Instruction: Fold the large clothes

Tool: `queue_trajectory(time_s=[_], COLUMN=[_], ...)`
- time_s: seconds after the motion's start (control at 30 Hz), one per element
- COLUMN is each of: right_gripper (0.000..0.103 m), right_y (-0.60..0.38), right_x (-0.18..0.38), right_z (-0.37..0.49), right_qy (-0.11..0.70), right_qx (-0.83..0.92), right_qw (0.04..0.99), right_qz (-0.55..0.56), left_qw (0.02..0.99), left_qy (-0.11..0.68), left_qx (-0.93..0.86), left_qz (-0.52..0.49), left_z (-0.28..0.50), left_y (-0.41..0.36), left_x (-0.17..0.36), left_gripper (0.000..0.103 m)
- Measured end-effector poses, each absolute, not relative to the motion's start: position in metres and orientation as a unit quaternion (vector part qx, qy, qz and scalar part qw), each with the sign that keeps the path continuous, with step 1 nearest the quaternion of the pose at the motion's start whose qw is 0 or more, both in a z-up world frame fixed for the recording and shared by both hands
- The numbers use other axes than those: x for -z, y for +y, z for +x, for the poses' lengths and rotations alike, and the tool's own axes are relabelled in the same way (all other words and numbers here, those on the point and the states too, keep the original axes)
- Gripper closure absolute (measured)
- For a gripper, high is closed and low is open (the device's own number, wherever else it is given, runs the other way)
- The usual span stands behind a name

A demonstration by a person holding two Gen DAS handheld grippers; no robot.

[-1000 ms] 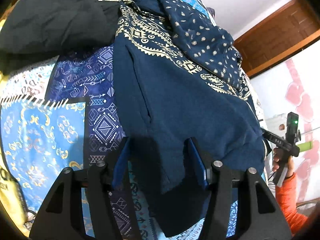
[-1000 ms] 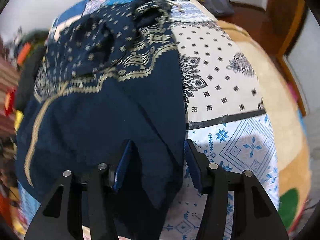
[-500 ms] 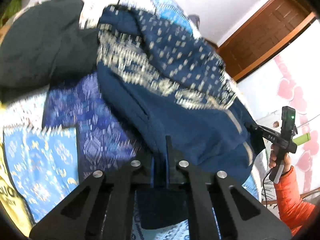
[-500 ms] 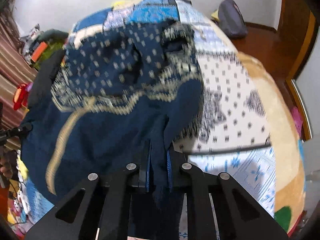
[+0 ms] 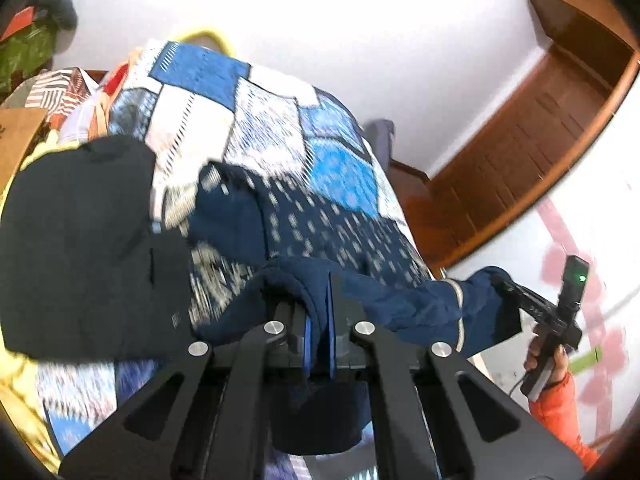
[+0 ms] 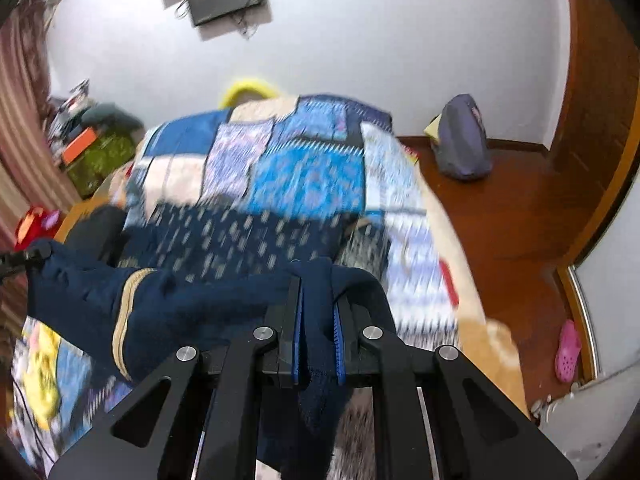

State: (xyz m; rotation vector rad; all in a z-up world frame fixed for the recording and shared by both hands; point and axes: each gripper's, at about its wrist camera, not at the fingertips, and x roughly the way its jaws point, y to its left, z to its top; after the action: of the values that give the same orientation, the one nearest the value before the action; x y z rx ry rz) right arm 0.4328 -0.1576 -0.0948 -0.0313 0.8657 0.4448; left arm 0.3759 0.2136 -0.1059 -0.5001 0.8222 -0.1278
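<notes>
A navy garment (image 5: 320, 220) with a gold pattern lies on the patchwork bedspread (image 5: 256, 120), its near edge lifted off the bed. My left gripper (image 5: 318, 312) is shut on one corner of that edge, with cloth bunched between its blue pads. In the right wrist view the same garment (image 6: 224, 240) stretches leftward, and my right gripper (image 6: 316, 300) is shut on its other corner. The gold-striped hem (image 6: 124, 320) hangs between the two grips. Beyond the hem, the right gripper (image 5: 516, 292) shows from the left wrist view, held by a hand in an orange sleeve (image 5: 560, 412).
A black garment (image 5: 80, 248) lies on the bed to the left of the navy one. A wooden door (image 5: 528, 136) stands on the right. On the wooden floor (image 6: 512, 216) sit a grey bag (image 6: 460, 140) and a pink shoe (image 6: 568, 352). Clutter (image 6: 92, 148) fills the left wall.
Both grippers were open around the garment's near edge, then shut on it. Both have since risen and tilted up, lifting the edge off the bed; the far wall has come into view.
</notes>
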Motion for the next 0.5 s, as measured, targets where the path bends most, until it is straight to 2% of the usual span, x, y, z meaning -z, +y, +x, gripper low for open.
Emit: queue_trajectory(time_s=[0.17,0.4,0.5], right_gripper=[0.092,0.091,0.085], right_y=[-0.14,-0.117,-0.117], right_x=[0.119,0.183,0.2], right_z=[0.49,0.525,0.532], right_qy=[0.431,0.461,0.486], right_qx=[-0.198,-0.178,-0.177], right_qw=[0.88,0.868,0.854], right_qz=[-0.012,-0.054,-0.06], left_qw=[0.888,0.877,0.867], left_qy=[0.4,0.456,0.481], left_qx=[0.024,-0.028,-0.029], left_qz=[-0.225,-0.145,-0.129], left_z=[0.432,0.496,0.505], left_y=[0.23,0.231,0.23], left_x=[0.123,0.192,0.222], left_gripper=[0.098,0.097,0.096])
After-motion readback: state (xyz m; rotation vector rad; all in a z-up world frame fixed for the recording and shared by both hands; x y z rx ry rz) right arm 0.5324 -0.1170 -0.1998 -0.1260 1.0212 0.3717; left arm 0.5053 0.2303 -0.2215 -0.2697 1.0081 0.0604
